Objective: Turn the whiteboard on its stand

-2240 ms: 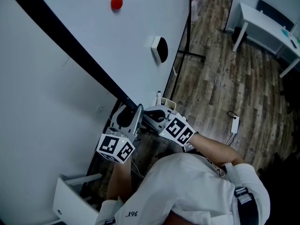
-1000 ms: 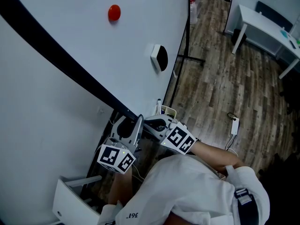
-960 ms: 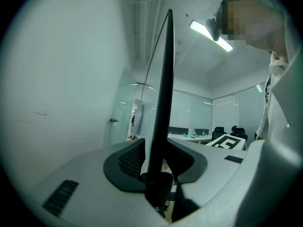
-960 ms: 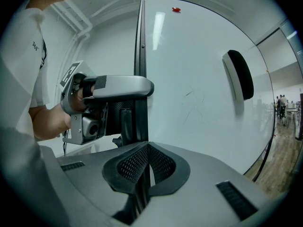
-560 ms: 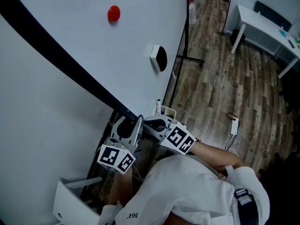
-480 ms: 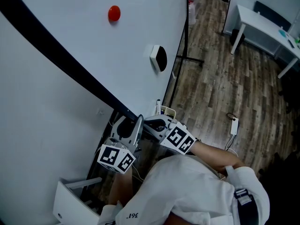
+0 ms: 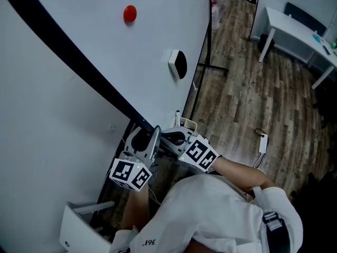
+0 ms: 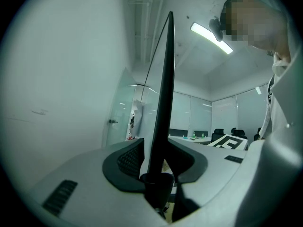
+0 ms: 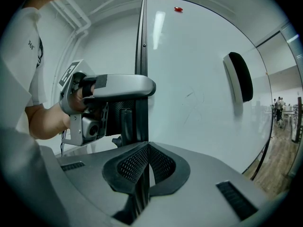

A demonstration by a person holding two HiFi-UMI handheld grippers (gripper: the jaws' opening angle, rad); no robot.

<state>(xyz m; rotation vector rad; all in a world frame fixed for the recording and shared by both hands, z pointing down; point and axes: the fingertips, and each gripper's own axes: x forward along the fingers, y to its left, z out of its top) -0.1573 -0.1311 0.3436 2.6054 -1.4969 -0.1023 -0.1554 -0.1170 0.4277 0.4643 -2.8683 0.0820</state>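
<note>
The whiteboard [image 7: 152,36] tilts across the head view, its black frame edge [image 7: 79,62] running diagonally down to my grippers. A red magnet [image 7: 130,13] and a black eraser [image 7: 179,64] stick to its face. My left gripper [image 7: 141,137] is shut on the frame's lower end, and the black edge [image 8: 161,122] rises between its pads [image 8: 128,160]. Beside it, my right gripper [image 7: 169,136] is shut on the same edge [image 9: 140,79], thin between its pads [image 9: 161,164]. In the right gripper view, the left gripper [image 9: 128,110] is clamped just ahead.
The stand's black post and foot [image 7: 210,62] reach the wood floor behind the board. A white desk [image 7: 295,25] stands at the top right. A white plug with cable [image 7: 262,141] lies on the floor. A white box [image 7: 73,223] sits at the lower left.
The board's black edge has swung slightly and runs steeper across the head view. Both grippers have kept their hold on it and have barely shifted.
</note>
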